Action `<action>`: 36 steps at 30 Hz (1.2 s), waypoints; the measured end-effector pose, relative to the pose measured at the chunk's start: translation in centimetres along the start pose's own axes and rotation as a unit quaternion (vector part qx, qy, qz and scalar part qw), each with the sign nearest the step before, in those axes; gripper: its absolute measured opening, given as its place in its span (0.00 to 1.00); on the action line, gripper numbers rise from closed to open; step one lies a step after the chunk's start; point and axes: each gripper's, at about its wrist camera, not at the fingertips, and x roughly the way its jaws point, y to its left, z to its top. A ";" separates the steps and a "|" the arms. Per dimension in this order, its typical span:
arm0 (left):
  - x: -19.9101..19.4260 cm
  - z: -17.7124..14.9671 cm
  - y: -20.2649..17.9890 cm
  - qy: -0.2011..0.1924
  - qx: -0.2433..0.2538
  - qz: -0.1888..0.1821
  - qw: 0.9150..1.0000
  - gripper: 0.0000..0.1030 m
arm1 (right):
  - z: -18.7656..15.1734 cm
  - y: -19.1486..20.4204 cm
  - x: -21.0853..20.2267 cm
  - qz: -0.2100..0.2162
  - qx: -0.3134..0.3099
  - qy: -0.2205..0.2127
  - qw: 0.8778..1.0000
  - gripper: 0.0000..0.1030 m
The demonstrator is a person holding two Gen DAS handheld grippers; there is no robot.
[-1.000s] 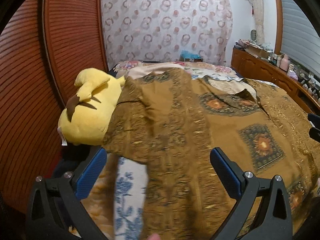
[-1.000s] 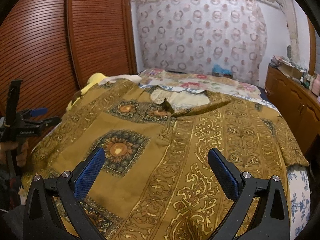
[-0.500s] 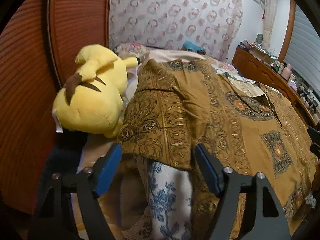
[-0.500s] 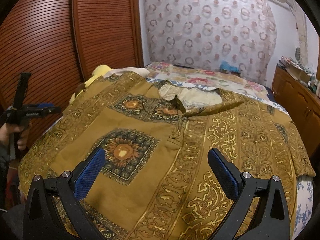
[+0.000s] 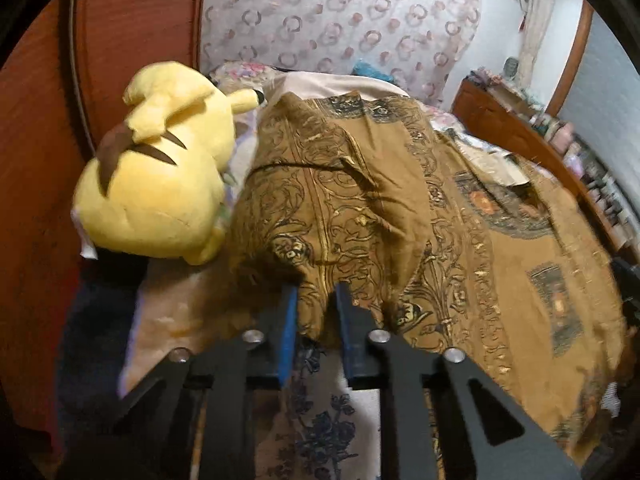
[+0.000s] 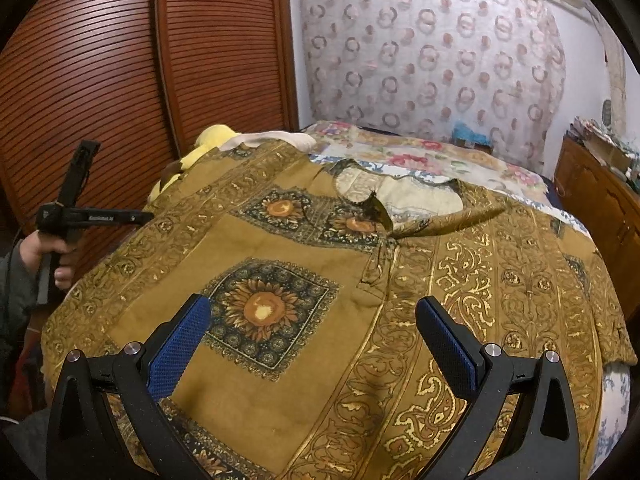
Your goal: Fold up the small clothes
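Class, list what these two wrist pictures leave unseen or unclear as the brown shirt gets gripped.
- Left wrist view: the brown shirt's pinched edge, hidden between the left gripper's pads.
- Left wrist view: shelf items at right, blurred and too small.
- Right wrist view: the shirt's near hem, cut off by the frame and the open right gripper.
- Right wrist view: the yellow plush toy, mostly hidden behind the shirt.

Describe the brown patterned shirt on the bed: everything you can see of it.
The brown shirt lies spread front-up across the bed, thin woven-looking fabric printed with gold scrollwork bands and dark sunflower squares. Its collar is open and one collar flap sticks up. The near sleeve edge is bunched, pinched in the left gripper, whose jaws have just been closing on it. The right gripper hovers open above the front. A yellow plush toy lies beside that sleeve.
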 end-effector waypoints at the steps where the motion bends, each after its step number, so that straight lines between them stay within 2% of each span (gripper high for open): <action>1: -0.1 0.1 -0.1 -0.002 0.008 0.010 1.000 0.03 | -0.1 -0.1 0.0 0.000 0.002 0.000 1.000 1.00; 5: -1.9 0.9 -1.2 -0.031 0.031 0.032 0.998 0.00 | -0.3 -0.6 -0.3 -0.003 0.010 -0.001 1.000 1.00; 13: -5.7 4.4 -7.0 -0.089 0.082 -0.008 0.993 0.00 | -0.4 -2.0 -1.5 -0.012 0.026 -0.013 1.000 1.00; 16: -5.8 5.1 -10.1 -0.089 0.111 -0.029 0.989 0.00 | -0.5 -2.6 -2.0 -0.017 0.033 -0.018 0.999 1.00; 20: -5.0 4.4 -13.8 -0.072 0.142 -0.048 0.986 0.01 | -0.7 -3.6 -2.4 -0.021 0.043 -0.021 0.999 1.00; 25: -4.7 3.1 -15.6 -0.056 0.150 -0.069 0.985 0.05 | -0.9 -4.1 -2.2 -0.025 0.049 -0.014 0.998 1.00; 29: -5.9 2.8 -15.7 -0.069 0.146 -0.067 0.985 0.22 | -1.0 -4.2 -2.2 -0.026 0.048 -0.014 0.998 1.00; 32: -7.1 2.6 -14.8 -0.085 0.135 -0.068 0.985 0.28 | -0.9 -4.1 -2.2 -0.026 0.046 -0.013 0.999 1.00; 36: -8.9 2.3 -12.7 -0.112 0.119 -0.048 0.985 0.46 | -0.3 -3.7 -1.8 -0.021 0.037 -0.010 0.999 1.00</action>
